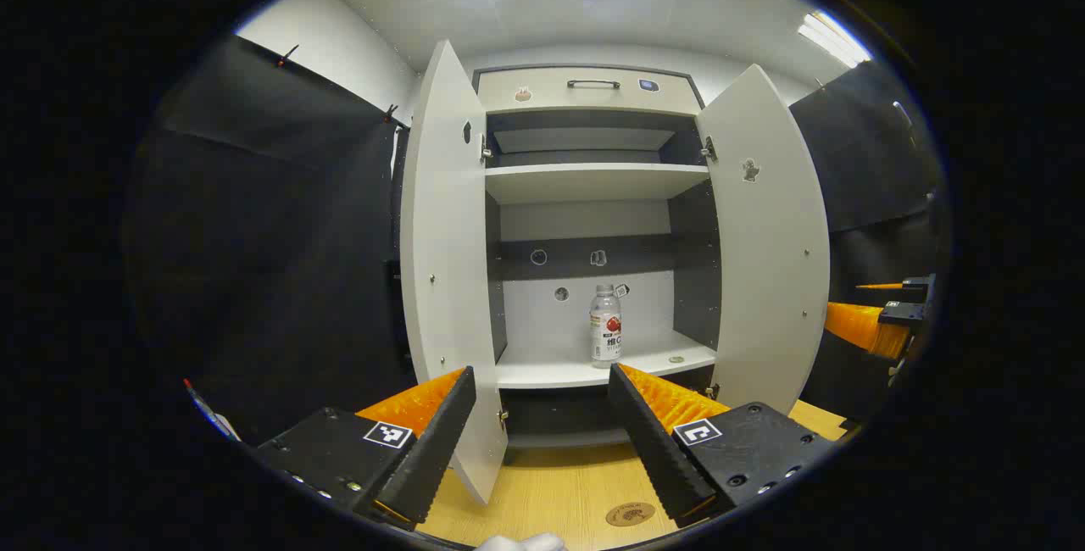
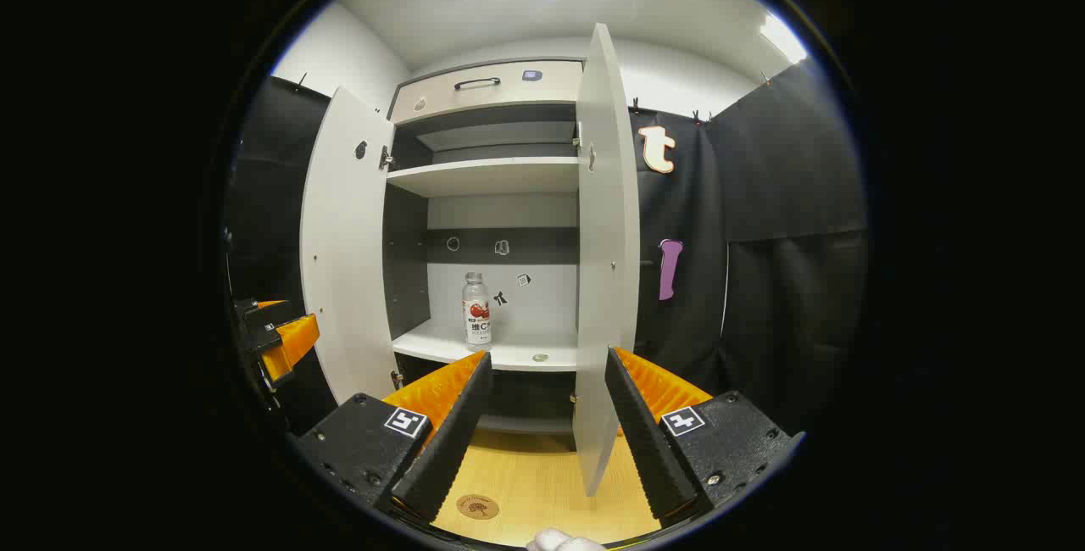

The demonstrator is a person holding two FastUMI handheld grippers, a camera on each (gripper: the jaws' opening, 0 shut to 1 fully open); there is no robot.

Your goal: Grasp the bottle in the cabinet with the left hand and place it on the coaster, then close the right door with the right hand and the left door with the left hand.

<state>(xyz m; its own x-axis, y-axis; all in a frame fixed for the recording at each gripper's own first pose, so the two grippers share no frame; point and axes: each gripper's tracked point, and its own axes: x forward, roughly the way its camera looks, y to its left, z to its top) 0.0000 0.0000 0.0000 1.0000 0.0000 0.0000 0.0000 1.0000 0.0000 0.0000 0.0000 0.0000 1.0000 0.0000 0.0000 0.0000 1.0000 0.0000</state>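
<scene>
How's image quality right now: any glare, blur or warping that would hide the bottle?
Left gripper view: ceiling panels blow out up top, fisheye bows both cabinet doors, yet the bottle on the lower shelf is sharp and evenly lit. Right gripper view: same ceiling glare, doors curved, bottle clear, shelf recesses dim.

Both gripper views face the open cabinet [image 1: 585,195] from low over the bench [image 1: 551,492], seemingly side by side, sharing its shelves, both doors and the bottle [image 1: 605,326].
</scene>
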